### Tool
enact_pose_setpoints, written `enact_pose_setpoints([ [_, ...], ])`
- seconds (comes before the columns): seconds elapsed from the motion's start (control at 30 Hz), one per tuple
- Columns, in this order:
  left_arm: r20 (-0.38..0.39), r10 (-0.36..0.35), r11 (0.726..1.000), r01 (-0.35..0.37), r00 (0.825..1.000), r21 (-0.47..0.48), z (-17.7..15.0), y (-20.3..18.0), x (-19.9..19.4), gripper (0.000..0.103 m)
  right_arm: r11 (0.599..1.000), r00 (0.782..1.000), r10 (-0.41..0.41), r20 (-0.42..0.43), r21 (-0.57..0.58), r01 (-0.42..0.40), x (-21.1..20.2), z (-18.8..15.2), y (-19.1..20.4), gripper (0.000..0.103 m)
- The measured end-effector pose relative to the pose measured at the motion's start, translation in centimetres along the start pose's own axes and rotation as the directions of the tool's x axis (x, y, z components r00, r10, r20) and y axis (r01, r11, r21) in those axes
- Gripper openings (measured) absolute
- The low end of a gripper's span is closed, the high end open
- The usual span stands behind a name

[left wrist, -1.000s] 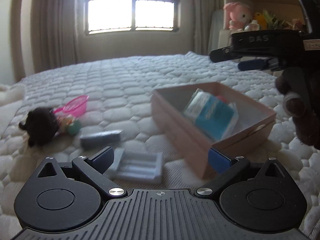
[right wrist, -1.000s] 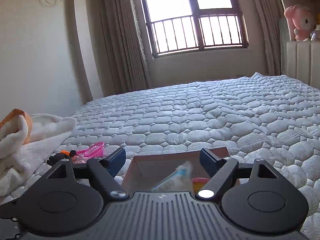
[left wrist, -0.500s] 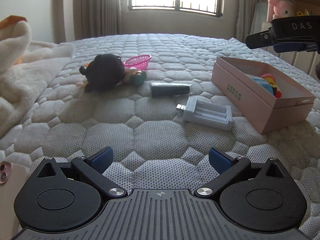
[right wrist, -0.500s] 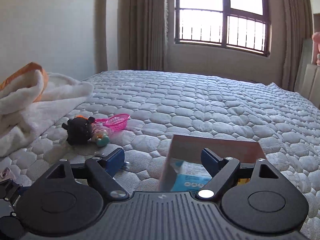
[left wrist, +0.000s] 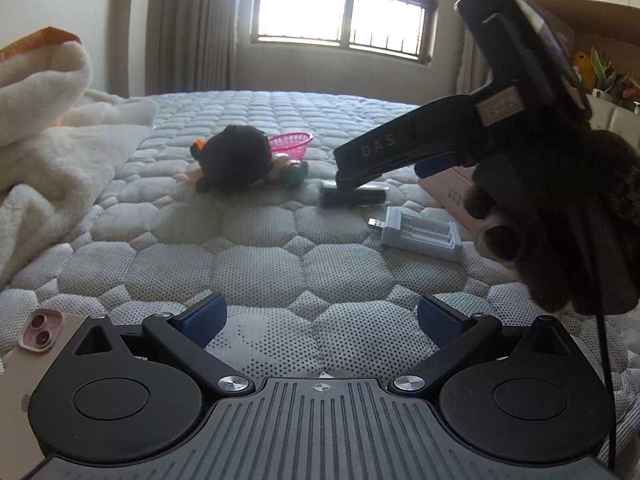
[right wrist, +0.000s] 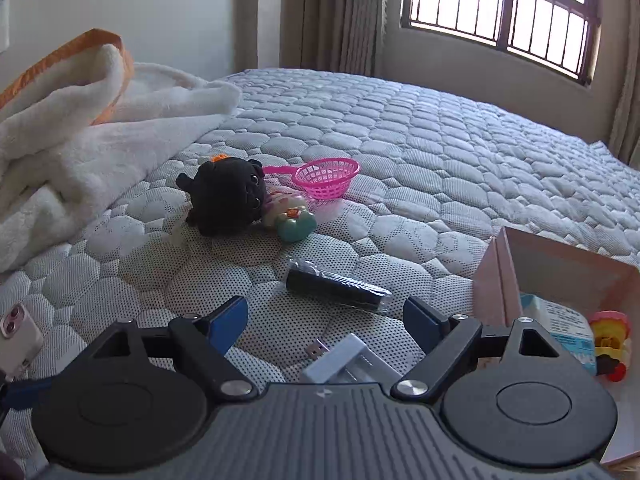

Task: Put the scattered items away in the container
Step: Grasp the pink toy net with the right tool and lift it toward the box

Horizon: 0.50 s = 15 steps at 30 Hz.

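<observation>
A black plush toy point(left wrist: 236, 158) point(right wrist: 228, 200), a pink toy basket point(left wrist: 290, 144) point(right wrist: 326, 178) and a small green-and-cream figure point(right wrist: 292, 216) lie together on the quilted bed. Closer lie a black wrapped tube point(left wrist: 352, 196) point(right wrist: 336, 284) and a white battery charger point(left wrist: 420, 232) point(right wrist: 348, 364). The pink box point(right wrist: 500, 276) point(left wrist: 452, 192) at the right holds a blue-white packet point(right wrist: 568, 324) and a yellow toy point(right wrist: 610, 332). My right gripper point(right wrist: 324, 312) point(left wrist: 382, 172) hangs open above the tube and charger, gripping nothing. My left gripper point(left wrist: 320, 316) is open over bare quilt, well short of them.
A heaped white blanket point(left wrist: 52, 128) point(right wrist: 80, 120) with an orange edge fills the left side. A pink phone point(left wrist: 40, 334) point(right wrist: 16, 328) lies near the left gripper. A gloved hand point(left wrist: 560, 220) holding the right gripper blocks most of the box in the left wrist view.
My right gripper has swung left from above the box to above the tube and charger, tilting lower. The left wrist view has shifted left; the right gripper and hand now fill its right side.
</observation>
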State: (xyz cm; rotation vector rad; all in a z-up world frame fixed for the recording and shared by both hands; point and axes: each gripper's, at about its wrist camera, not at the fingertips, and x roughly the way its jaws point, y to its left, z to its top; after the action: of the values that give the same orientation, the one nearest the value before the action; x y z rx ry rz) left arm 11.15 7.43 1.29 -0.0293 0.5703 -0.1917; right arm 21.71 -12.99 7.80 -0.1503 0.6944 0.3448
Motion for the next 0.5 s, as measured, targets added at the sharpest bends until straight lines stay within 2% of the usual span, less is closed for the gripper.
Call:
enact_pose_setpoints([
  [0.1,0.002,0.020,0.999,-0.020,1.000,-0.044,0.1,1.4,-0.2,0.103,0.998,1.000,-0.020,-0.008,0.061,0.021,2.0,1.3,0.3,0.087],
  [0.27,0.003,0.007,0.990,-0.006,1.000,-0.144,0.2,4.1,-0.2,0.103,0.999,0.998,-0.036,0.042,-0.001,0.036,4.7,5.0,2.3,0.086],
  [0.33,0.012,-0.010,0.982,0.013,1.000,-0.186,0.2,5.1,-0.4,0.103,0.999,0.998,-0.022,0.054,0.043,0.020,6.1,7.3,2.2,0.070],
  [0.37,0.019,-0.019,0.979,0.023,1.000,-0.204,0.2,5.5,-0.4,0.103,0.996,0.999,-0.017,0.048,0.085,0.013,7.1,8.5,1.8,0.067],
  [0.43,0.031,-0.034,0.970,0.041,0.999,-0.238,0.1,6.3,-0.5,0.103,0.985,0.999,-0.043,0.029,0.166,0.037,9.6,10.5,0.7,0.065],
  [0.5,0.025,-0.046,0.966,0.051,0.999,-0.253,0.0,6.8,-0.3,0.103,0.976,0.994,-0.105,0.009,0.192,0.101,12.3,11.6,-0.1,0.065],
])
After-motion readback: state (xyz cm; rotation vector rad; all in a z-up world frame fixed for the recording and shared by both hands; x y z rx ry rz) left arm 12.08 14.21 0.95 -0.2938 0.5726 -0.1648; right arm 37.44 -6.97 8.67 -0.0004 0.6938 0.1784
